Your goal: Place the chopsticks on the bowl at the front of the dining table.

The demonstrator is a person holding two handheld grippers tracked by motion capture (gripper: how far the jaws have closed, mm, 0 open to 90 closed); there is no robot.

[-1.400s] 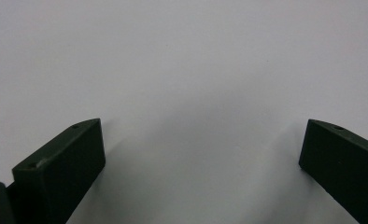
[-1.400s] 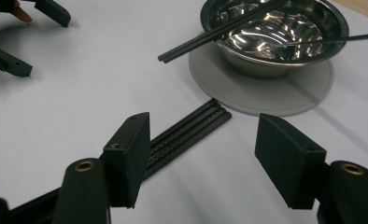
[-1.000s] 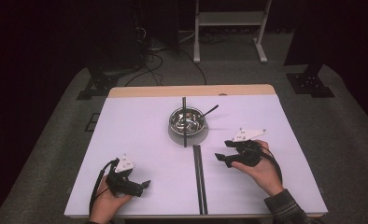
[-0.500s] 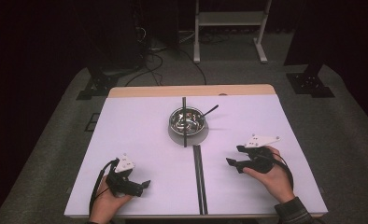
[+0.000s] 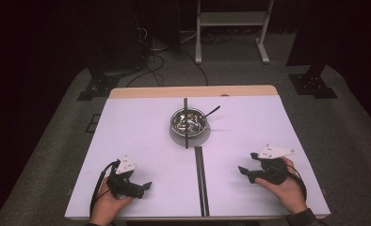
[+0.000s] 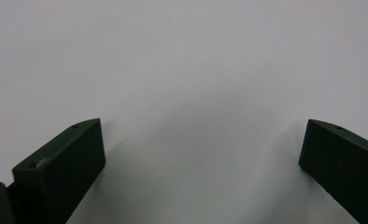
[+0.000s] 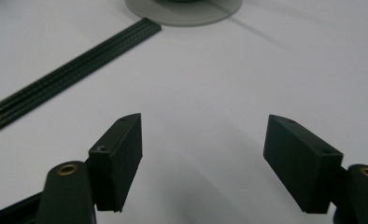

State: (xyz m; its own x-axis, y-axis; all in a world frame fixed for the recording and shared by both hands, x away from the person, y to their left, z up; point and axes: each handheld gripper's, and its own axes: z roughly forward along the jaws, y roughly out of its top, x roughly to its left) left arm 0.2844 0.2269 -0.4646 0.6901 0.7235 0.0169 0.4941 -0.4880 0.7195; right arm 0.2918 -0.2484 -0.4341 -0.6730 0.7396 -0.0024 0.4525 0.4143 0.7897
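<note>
Bowl [image 5: 189, 121] sits well beyond both open, empty hand-held grippers.

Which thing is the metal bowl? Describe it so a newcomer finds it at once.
Start at the white table and follow the black strip up its middle. At the strip's far end stands the metal bowl on a grey round base. It is the one shiny thing there, with a dark handle sticking out.

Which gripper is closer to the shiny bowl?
The right gripper. It sits a little farther up the table toward the metal bowl, while the left gripper rests down by the near edge.
</note>
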